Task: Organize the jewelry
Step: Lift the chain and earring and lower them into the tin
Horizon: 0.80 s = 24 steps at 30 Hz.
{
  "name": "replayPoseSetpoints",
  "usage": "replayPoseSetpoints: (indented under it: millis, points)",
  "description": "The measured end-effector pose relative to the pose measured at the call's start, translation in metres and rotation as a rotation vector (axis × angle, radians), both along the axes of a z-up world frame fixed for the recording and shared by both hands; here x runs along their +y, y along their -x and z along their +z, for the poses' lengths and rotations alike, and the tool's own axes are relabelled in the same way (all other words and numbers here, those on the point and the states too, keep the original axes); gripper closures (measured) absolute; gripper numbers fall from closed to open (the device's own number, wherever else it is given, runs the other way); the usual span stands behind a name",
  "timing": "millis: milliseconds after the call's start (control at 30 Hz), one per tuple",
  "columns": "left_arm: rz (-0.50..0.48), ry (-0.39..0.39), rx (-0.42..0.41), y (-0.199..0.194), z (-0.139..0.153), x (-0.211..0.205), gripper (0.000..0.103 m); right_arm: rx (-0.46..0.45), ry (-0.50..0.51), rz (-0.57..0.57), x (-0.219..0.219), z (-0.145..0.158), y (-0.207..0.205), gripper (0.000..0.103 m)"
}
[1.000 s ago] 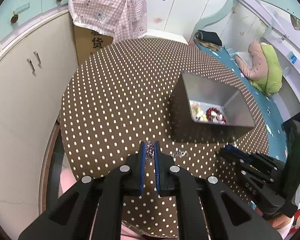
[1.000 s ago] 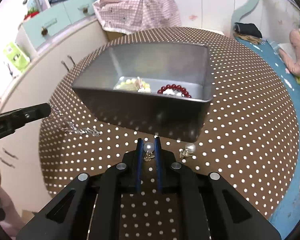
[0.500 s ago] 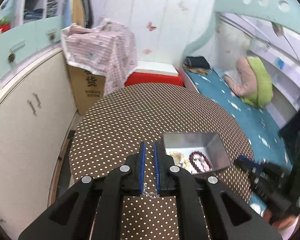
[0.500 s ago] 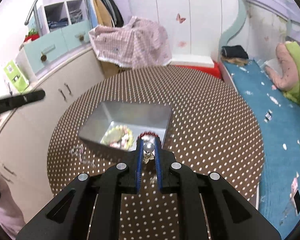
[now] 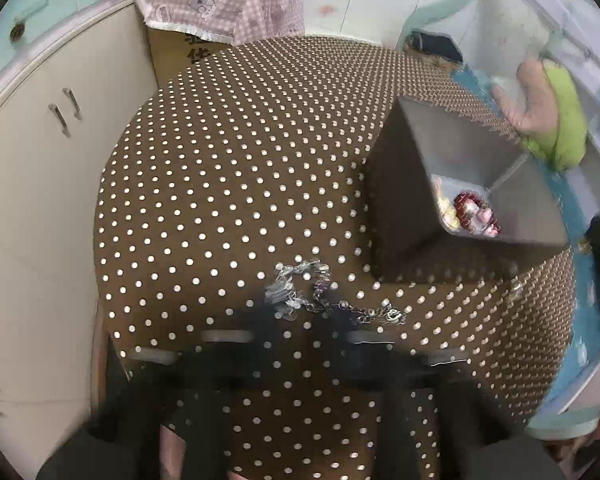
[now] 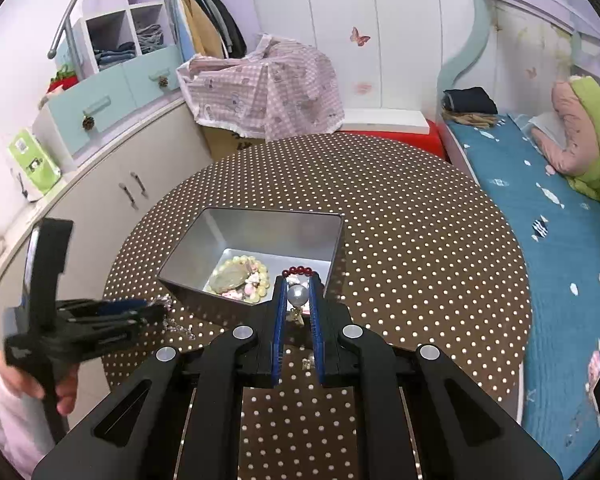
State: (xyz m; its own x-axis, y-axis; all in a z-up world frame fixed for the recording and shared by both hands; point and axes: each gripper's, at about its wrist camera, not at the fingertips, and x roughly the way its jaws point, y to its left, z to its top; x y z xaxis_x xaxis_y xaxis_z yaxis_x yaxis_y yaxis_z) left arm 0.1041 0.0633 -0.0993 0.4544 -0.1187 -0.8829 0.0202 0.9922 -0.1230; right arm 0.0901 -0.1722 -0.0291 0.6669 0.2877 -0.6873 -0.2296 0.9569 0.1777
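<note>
A grey metal box (image 6: 256, 232) stands on the round brown polka-dot table (image 6: 420, 240) and holds a yellow bead bracelet (image 6: 240, 280) and a red bead bracelet (image 6: 298, 270). My right gripper (image 6: 297, 300) is shut on a pearl earring (image 6: 297, 295) above the box's near rim. A second earring (image 6: 309, 362) lies on the table below it. My left gripper (image 6: 156, 312) is low at the table's left edge by a silver chain (image 5: 312, 296). In the left wrist view the gripper is a dark blur and the box (image 5: 472, 184) is at the right.
A cream cabinet (image 6: 140, 168) curves along the table's left. A pink checked cloth (image 6: 268, 88) covers a cardboard box behind the table. A bed with a blue sheet (image 6: 560, 240) runs along the right side.
My right gripper has lifted the pearl earring from the table to above the box. My left gripper rose, then dropped back to the chain; its view is now smeared by motion.
</note>
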Motion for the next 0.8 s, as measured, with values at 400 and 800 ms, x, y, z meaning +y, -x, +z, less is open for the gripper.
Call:
replayPoseSetpoints:
  millis: [400, 800]
  points:
    - [0.002, 0.023, -0.184, 0.004, 0.068, 0.014, 0.103, -0.015, -0.006, -0.01, -0.001, 0.005, -0.003, 0.091]
    - [0.019, 0.017, -0.01, -0.012, 0.016, 0.007, 0.057, -0.006, -0.009, 0.005, 0.001, 0.005, -0.003, 0.091]
